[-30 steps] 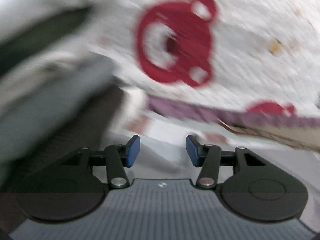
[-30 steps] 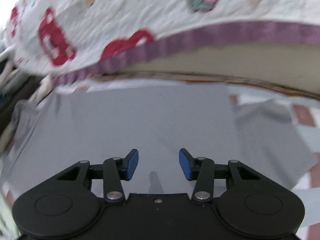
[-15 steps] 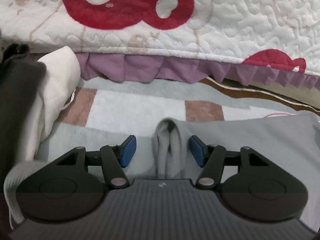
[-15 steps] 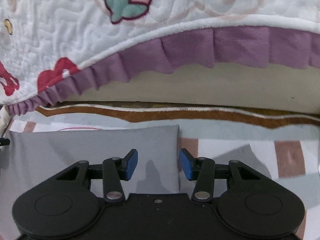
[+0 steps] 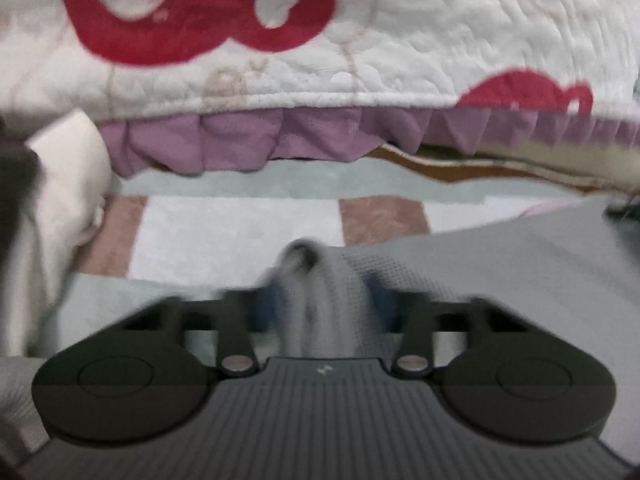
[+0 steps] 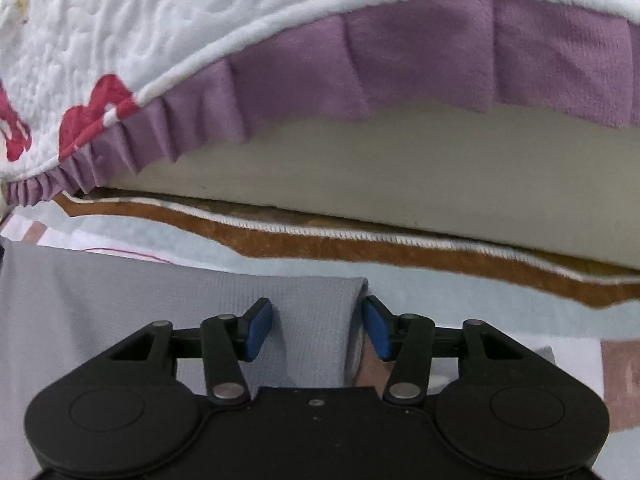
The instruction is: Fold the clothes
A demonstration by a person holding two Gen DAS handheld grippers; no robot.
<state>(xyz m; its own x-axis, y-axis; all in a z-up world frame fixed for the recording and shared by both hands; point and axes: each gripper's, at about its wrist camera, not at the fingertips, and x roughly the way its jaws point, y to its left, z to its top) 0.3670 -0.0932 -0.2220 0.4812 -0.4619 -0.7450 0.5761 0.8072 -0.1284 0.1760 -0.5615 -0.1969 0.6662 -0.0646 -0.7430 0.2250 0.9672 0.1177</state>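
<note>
A grey garment [image 5: 500,264] lies flat on a checked mat in front of a bed. Its near-left corner is bunched into a ridge [image 5: 320,280] that rises between the blue pads of my left gripper [image 5: 326,304]. The jaws are closing and the blurred pads press on both sides of the ridge. In the right wrist view the same grey garment [image 6: 120,292] ends in a folded right corner [image 6: 320,304]. That corner sits between the pads of my right gripper [image 6: 318,328]. The right jaws are opening, with small gaps between pads and cloth.
A white quilt [image 5: 440,40] with red prints and a purple ruffle [image 6: 440,52] hangs over the cream mattress side [image 6: 400,168] just ahead. A brown-edged rug border [image 6: 360,248] runs below it. White cloth [image 5: 60,200] and a dark garment [image 5: 12,184] are piled at the left.
The left gripper came down onto the garment's bunched corner and its jaws narrowed around it. The right gripper slid forward and right to the other corner, with its jaws wider.
</note>
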